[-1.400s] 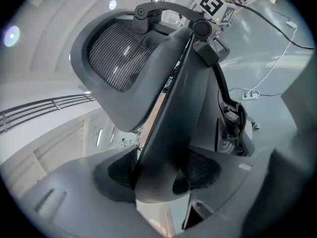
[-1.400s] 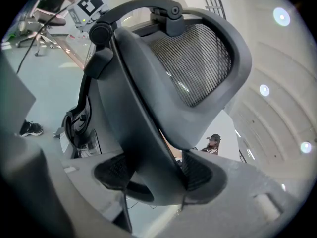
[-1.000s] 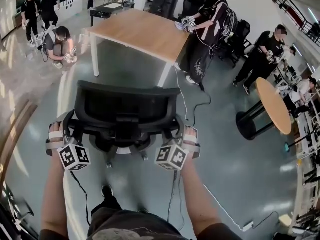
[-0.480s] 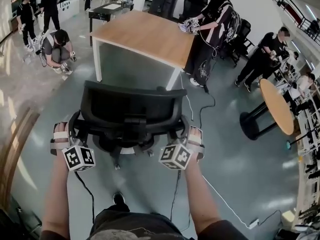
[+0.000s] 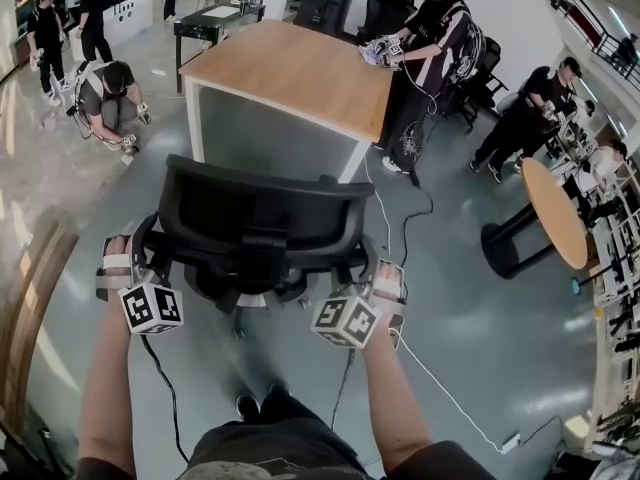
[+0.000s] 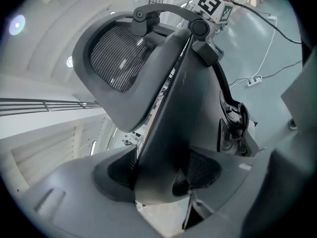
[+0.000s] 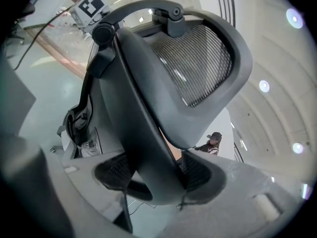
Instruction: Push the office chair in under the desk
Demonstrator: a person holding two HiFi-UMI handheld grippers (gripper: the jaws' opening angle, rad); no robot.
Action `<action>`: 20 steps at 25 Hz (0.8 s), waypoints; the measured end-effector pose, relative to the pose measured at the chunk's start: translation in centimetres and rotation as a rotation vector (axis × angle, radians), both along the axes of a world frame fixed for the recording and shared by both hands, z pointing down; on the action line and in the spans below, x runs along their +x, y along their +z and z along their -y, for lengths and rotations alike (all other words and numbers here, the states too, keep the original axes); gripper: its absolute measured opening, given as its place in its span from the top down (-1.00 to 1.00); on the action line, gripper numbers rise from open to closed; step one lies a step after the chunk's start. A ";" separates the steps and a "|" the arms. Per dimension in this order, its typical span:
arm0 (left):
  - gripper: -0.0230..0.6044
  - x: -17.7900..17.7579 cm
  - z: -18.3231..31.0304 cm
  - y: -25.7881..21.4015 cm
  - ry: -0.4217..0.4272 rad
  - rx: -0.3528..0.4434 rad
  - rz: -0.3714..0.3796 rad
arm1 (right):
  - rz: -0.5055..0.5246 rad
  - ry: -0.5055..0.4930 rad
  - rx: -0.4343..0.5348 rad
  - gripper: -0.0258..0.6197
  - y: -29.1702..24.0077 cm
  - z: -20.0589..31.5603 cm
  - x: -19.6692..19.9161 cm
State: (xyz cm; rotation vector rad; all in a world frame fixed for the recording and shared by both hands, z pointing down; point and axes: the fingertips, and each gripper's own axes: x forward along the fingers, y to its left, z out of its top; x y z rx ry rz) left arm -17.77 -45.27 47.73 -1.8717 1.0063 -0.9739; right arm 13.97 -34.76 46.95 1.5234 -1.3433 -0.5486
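A black mesh-backed office chair (image 5: 265, 218) stands on the grey floor just in front of me, its back toward me. Ahead of it is the wooden-topped desk (image 5: 300, 68) on white legs. My left gripper (image 5: 133, 260) is shut on the left side bar of the chair's back frame. My right gripper (image 5: 372, 273) is shut on the right side bar. In the left gripper view the dark frame bar (image 6: 168, 108) runs between the pads of the left gripper (image 6: 158, 175), below the mesh backrest (image 6: 119, 58). The right gripper view mirrors this, with the right gripper (image 7: 156, 175) clamped on its bar (image 7: 143, 118).
A person (image 5: 430, 48) stands at the desk's far right corner and another crouches (image 5: 110, 93) to its left. A round wooden table (image 5: 555, 213) stands at the right. Cables (image 5: 400, 218) trail over the floor to a power strip (image 5: 510, 446).
The chair and both grippers have rolled forward toward the desk, which now sits closer to the chair's back. Both grips are unchanged.
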 end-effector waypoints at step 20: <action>-0.02 -1.5 11.7 -0.3 0.096 0.039 -0.012 | -0.010 0.062 0.038 0.09 -0.4 8.5 -2.9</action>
